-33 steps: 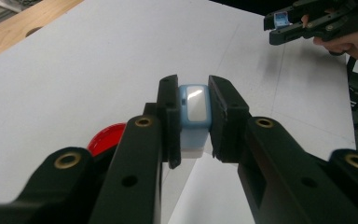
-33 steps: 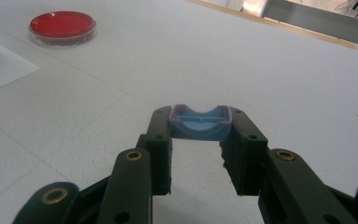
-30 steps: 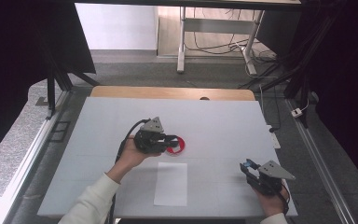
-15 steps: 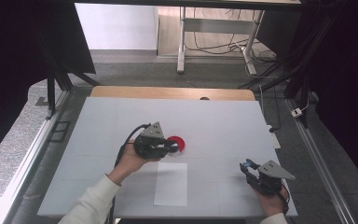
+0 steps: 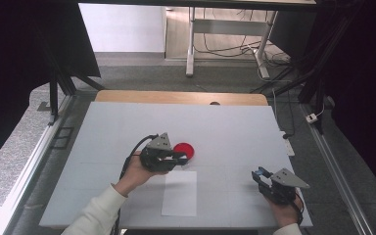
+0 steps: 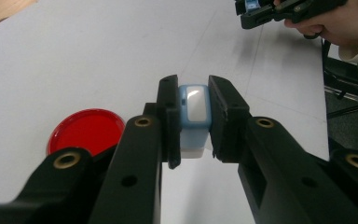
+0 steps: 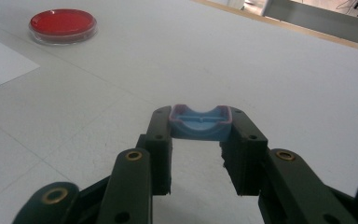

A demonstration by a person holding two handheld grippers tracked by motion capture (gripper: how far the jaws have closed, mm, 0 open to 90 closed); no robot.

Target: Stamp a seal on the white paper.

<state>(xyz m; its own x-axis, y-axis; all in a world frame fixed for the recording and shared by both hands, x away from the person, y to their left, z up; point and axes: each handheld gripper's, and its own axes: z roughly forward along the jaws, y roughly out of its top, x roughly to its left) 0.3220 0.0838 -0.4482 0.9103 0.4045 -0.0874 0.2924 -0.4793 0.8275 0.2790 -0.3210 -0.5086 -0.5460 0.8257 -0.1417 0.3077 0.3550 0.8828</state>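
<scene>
**Both grippers hold a small blue part over the white table**

The left gripper sits near the middle of the white table, held by the person's left hand. Its jaws are clamped on a small blue and white stamp, which stands upright between the pads; the blue casing is at the top and a white base shows below. In the high view the gripper's tip lies just beside a round red dish, and in the left gripper view the same dish rests flat on the table to the left of the jaws. A white sheet of paper lies on the table just nearer the person than this gripper.

The right gripper is well apart, near the table's right front corner, held in the right hand. Its jaws are closed on a small blue cap, gripped by its two ends, with its hollow side facing up. In the right gripper view the red dish and a corner of the paper lie far off to the left.
</scene>
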